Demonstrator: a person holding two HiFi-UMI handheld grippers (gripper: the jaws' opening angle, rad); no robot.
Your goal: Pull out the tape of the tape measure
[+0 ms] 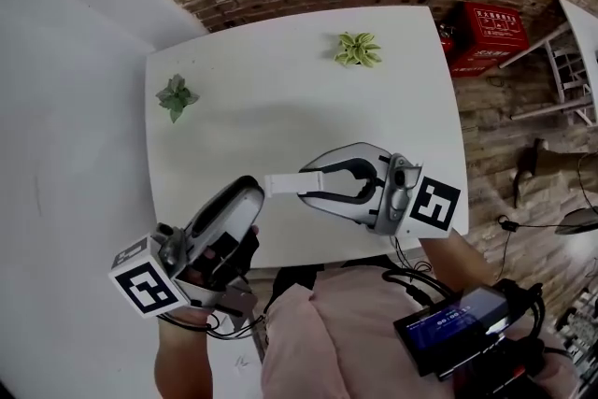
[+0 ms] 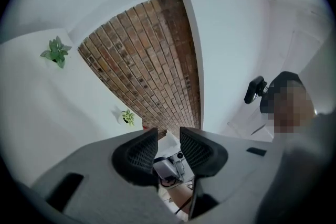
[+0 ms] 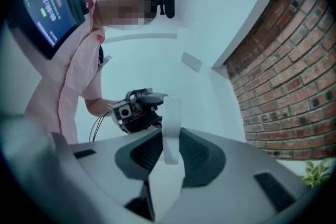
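A white strip of tape spans the short gap between my two grippers, above the near edge of the white table. My right gripper is shut on one end; in the right gripper view the tape stands up between the pads of that gripper. My left gripper meets the other end. In the left gripper view that gripper has its jaws fairly wide apart, and the white tape end fills the space between their tips. The tape measure's case is not visible.
Two small green plants sit at the table's far side. A red crate and a white chair stand on the floor to the right. A device with a lit screen hangs at the person's waist.
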